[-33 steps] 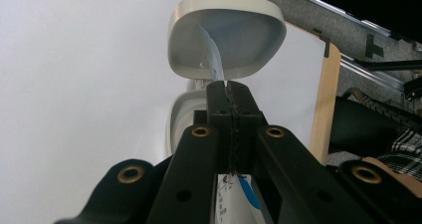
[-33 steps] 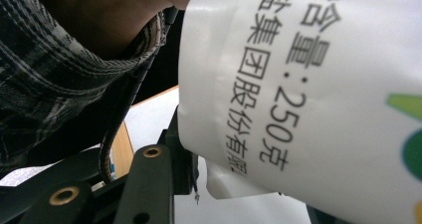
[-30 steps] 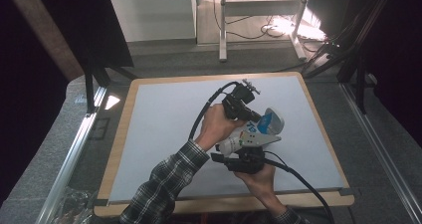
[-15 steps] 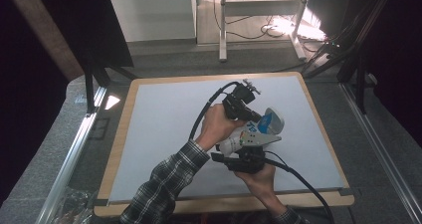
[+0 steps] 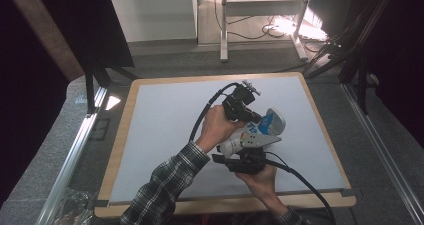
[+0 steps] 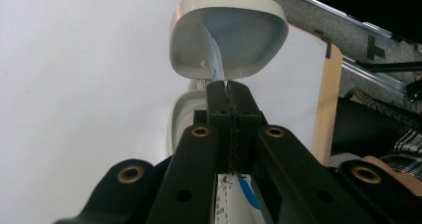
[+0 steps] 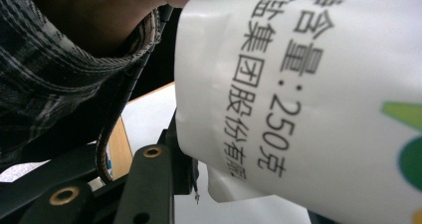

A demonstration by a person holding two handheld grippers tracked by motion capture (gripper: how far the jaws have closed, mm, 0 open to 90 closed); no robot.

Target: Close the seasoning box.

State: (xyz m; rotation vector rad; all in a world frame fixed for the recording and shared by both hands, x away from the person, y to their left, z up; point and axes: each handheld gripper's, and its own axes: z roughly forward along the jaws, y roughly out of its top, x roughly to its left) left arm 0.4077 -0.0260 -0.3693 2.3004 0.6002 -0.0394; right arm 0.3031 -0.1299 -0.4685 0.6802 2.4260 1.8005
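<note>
I hold a white plastic bottle with black print and a flip-top cap (image 5: pixel 250 135) over the middle of the pale grey surface (image 5: pixel 160 135), a bit to the right side. My right tool (image 5: pixel 245 152) grips the fat body of the bottle from below, with its jaws part way apart around it, so the bottle cannot roll or slip while I work on the top. My left tool (image 5: pixel 252 116) comes in from above, and its jaws are pressed tight together on a thin blue and white strip (image 6: pixel 215 59) at the mouth of the bottle. I think this strip is the seal, and I pinch it so I can pull it off. The white cap (image 6: pixel 229 35) stands open and tipped back, out of the way. The left gripper view shows the pinch up close and the open cap behind it, which look small from the high view. The right gripper view shows the black print on the bottle and my checked sleeve (image 7: pixel 54 64) very near. The high view shows both my hands close together over the surface.
</note>
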